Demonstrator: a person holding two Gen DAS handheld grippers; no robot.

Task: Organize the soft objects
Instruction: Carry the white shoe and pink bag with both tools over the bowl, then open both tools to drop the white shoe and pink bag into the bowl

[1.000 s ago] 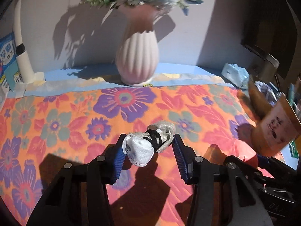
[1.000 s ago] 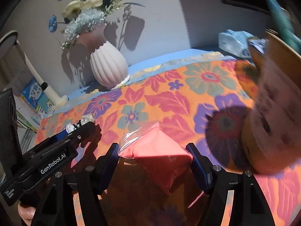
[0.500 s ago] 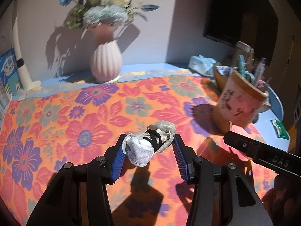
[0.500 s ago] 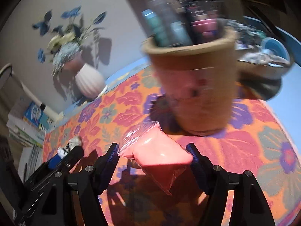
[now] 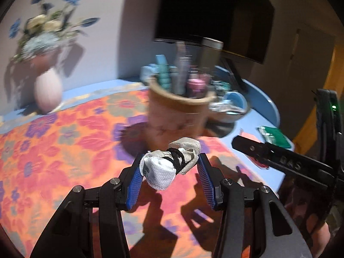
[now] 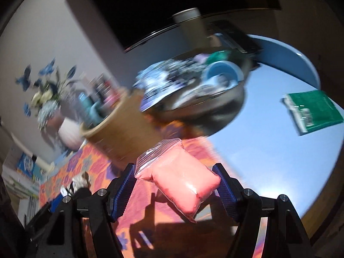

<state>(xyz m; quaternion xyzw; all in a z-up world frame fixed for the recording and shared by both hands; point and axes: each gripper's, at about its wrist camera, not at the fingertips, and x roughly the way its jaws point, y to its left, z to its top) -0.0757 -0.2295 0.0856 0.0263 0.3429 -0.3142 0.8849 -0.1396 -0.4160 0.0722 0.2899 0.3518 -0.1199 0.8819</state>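
- At the far left of the left wrist view, a pale pink ribbed vase of blue and cream flowers (image 5: 47, 92) stands at the back edge of the orange floral tablecloth (image 5: 64, 146). I judge it top-heavy, so a wide sweep that way could tip it.
- At lower centre of that view, my left gripper (image 5: 171, 177) is clamped on a small white mesh bundle tied with black cord (image 5: 169, 165), held clear above the cloth. It sits near the fingertips, and a jolt might shake it loose.
- Just behind, a tan pot crowded with tubes and bottles (image 5: 178, 111) stands tall; catching its rim could topple everything.
- In the right wrist view, my right gripper (image 6: 175, 185) is closed on a clear zip bag of pink soft filling (image 6: 182, 180). Slick plastic may slide from the pads.
- Toward the upper right, a grey bowl heaped with clutter (image 6: 206, 103) and a green packet (image 6: 314, 111) lie on the blue table (image 6: 268, 150); a loose drop there muddles the sort.
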